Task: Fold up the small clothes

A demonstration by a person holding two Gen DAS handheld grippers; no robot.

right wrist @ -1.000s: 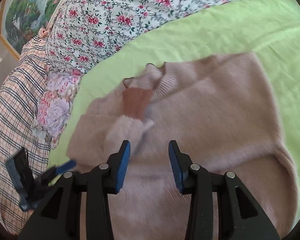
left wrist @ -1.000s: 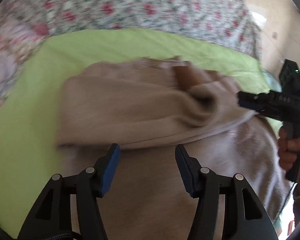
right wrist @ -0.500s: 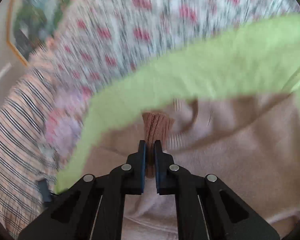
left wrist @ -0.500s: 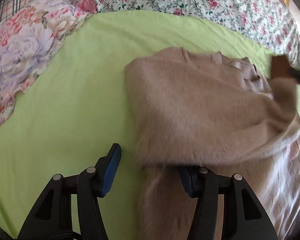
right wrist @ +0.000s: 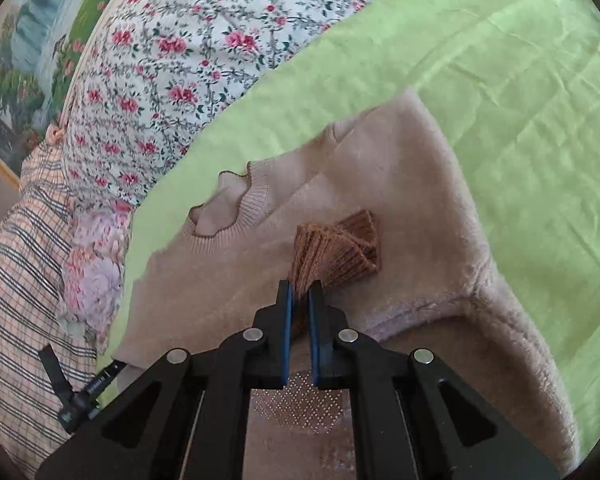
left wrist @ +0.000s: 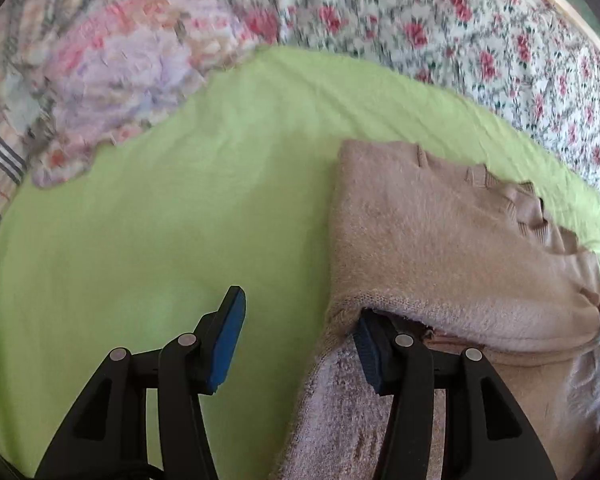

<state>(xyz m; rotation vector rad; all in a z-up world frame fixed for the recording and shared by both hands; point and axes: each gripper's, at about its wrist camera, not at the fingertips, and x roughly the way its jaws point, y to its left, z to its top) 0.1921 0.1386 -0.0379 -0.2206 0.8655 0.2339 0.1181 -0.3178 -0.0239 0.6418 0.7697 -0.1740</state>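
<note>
Since a second ago: right gripper (right wrist: 299,294) clamped onto brown cuff (right wrist: 336,250), dragging sleeve across sweater (right wrist: 400,184) chest | left gripper (left wrist: 300,334) jaws wide apart, one tucked under sweater's folded edge | sweater flat on green sheet (left wrist: 160,220) | tip, imo: lay cuff below collar (right wrist: 228,208), keep sleeve straight, pin fold.

Left claw's (left wrist: 300,340) right fingertip (left wrist: 370,354) under sweater fold (left wrist: 440,256) (tip hidden), floral bedding (left wrist: 420,20) blurred

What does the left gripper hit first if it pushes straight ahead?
Likely the folded edge of the beige sweater: the left gripper is open, one fingertip already under that fold, the other over the green sheet.
</note>
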